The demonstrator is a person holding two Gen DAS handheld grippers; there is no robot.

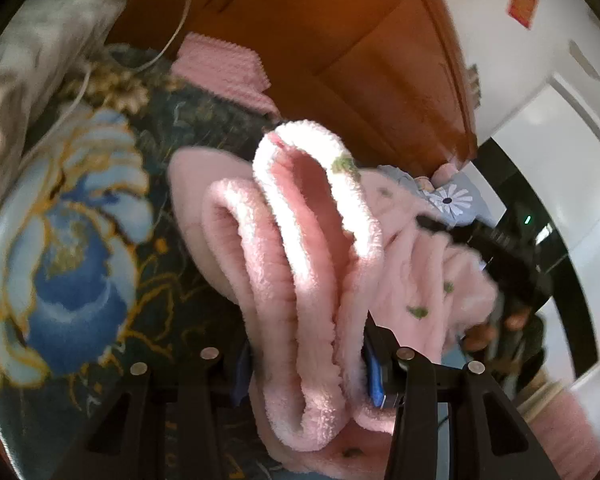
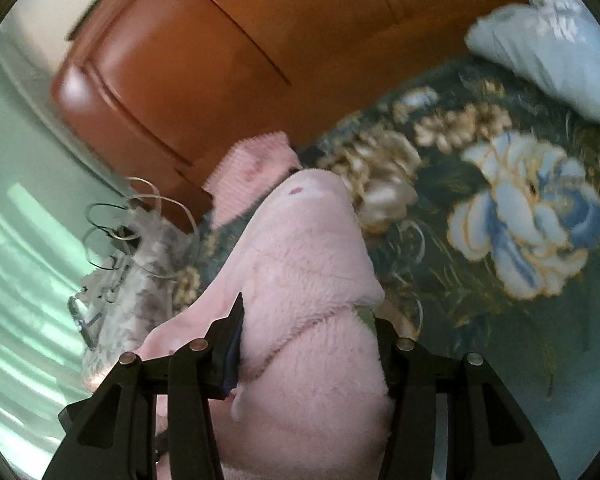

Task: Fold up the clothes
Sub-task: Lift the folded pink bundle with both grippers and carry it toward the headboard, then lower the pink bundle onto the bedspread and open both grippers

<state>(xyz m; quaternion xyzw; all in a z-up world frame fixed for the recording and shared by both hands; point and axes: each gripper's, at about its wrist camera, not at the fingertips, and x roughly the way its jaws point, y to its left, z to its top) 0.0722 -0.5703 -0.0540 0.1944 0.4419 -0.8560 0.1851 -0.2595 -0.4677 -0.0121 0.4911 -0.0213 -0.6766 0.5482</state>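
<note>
The left hand-held gripper (image 1: 306, 364) is clamped on a thick bunch of the pink fleece garment (image 1: 300, 240). In the left wrist view the garment fills the middle of the frame, its layers folded over into long rolled loops with a paler, whitish edge, and its lower end is pinched between the two black fingers at the bottom. Small green marks dot the fleece toward the right of the frame. Past it, at the right edge, the right hand-held gripper (image 1: 496, 248) shows as a dark blurred shape touching the far side of the same garment.

In the right wrist view the right hand-held gripper (image 2: 306, 344) is likewise closed on the pink fleece garment (image 2: 300, 248), which rises from the bottom centre between the fingers and runs up toward the middle of the frame. The cloth bulges out past both pads.

Behind the garment lies the bed with a dark green floral bedspread (image 2: 480, 208), a large blue flower printed on it. A folded pink knitted cloth (image 1: 224, 68) sits on the bedspread in the upper middle of the left wrist view, well apart from the held garment. A brown wooden wardrobe (image 2: 220, 60) fills the top of both views. A pale blue pillow (image 2: 548, 64) lies at the upper right of the right wrist view, and a white bundle with looped cords (image 2: 136, 248) at the left.
</note>
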